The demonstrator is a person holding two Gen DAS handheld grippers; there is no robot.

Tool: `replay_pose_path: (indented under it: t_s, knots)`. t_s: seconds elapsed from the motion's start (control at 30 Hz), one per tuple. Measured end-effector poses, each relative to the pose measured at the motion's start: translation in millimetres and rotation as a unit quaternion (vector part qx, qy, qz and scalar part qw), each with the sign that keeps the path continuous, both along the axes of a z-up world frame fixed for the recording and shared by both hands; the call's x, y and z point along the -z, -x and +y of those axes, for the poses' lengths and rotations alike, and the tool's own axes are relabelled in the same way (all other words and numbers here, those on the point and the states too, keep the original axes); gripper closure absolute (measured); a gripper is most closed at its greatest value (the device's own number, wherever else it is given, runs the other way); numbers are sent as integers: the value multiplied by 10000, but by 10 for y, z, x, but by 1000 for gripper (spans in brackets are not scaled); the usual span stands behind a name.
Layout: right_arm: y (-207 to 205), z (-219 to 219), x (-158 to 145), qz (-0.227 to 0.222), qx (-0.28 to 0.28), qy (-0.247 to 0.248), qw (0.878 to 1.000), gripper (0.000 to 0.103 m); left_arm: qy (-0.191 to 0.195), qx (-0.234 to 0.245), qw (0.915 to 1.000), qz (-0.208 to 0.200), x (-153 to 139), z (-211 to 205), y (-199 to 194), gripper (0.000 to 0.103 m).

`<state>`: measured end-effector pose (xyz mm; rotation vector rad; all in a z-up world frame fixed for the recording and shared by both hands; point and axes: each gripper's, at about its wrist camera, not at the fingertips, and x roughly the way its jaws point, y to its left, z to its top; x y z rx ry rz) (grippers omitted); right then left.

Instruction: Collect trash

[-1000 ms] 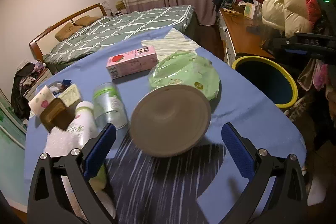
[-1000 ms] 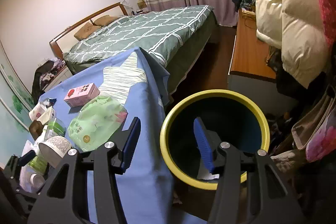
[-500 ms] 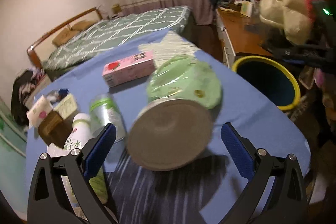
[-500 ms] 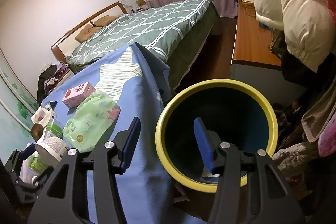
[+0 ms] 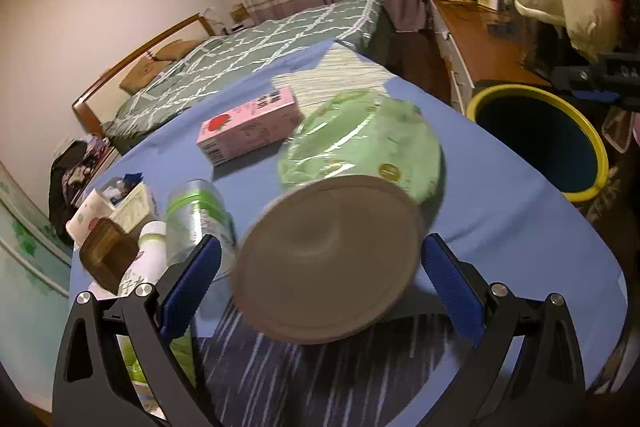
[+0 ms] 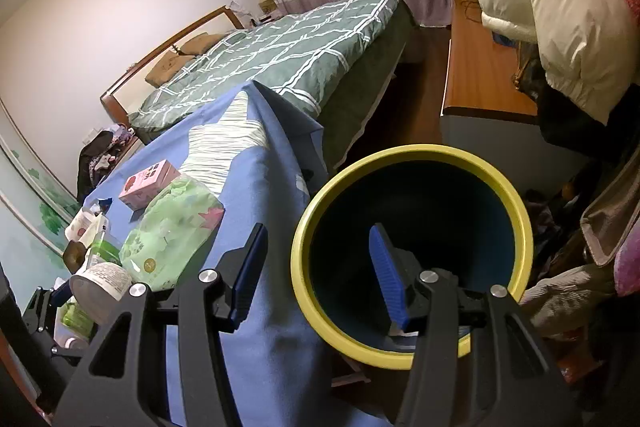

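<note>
The left gripper (image 5: 320,281) has its jaws wide apart around a tilted tub (image 5: 326,259), its round base facing the camera; whether the pads touch it cannot be told. Behind the tub on the blue worktop (image 5: 500,211) lie a green packet (image 5: 360,143) and a pink carton (image 5: 248,129). The right gripper (image 6: 316,275), jaws half open and empty, hangs over the near rim of the bin (image 6: 412,153), right of the worktop.

Matt blue cloth (image 5: 500,195) covers the bench; a glossy crinkled green plastic pack (image 5: 360,143) lies centre, beside a smooth pink cardboard carton (image 5: 248,127).
</note>
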<state>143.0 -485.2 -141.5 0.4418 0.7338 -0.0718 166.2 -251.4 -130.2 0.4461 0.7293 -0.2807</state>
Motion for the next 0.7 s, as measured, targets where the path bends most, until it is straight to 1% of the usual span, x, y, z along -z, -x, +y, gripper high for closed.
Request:
replay_pose_path:
  t_s: [0.13, 0.2, 0.3, 0.47, 0.6, 0.63, 0.67, 0.7]
  knots:
    - [-14, -8, 31, -4, -32, -63, 10000, 52, 47, 41, 10000, 77, 29, -13, -28, 4]
    - [-20, -15, 42, 2, -43, -76, 10000, 52, 6, 30, 10000, 87, 30, -25, -37, 4]
    - [-25, -24, 54, 10, -49, -90, 9999, 52, -125, 41, 9999, 58, 40, -84, -16, 4]
    - [-31, -30, 83, 25, -61, -153, 9999, 52, -437, -97, 9990, 68, 165, -204, -61, 4]
    - [-29, -26, 91, 24, -71, -155, 9999, 52, -319, -234, 9991, 120, 194, -151, -139, 5]
    - [-24, -26, 93, 25, -67, -155, 9999, 52, -200, -258, 9993, 159, 187, -107, -172, 10]
    - [-32, -24, 88, 22, -67, -154, 9999, 52, -131, -289, 9993, 210, 182, -77, -196, 14]
    - [-34, -25, 86, 16, -73, -157, 9998, 52, -26, -324, 9992, 249, 167, -32, -221, 14]
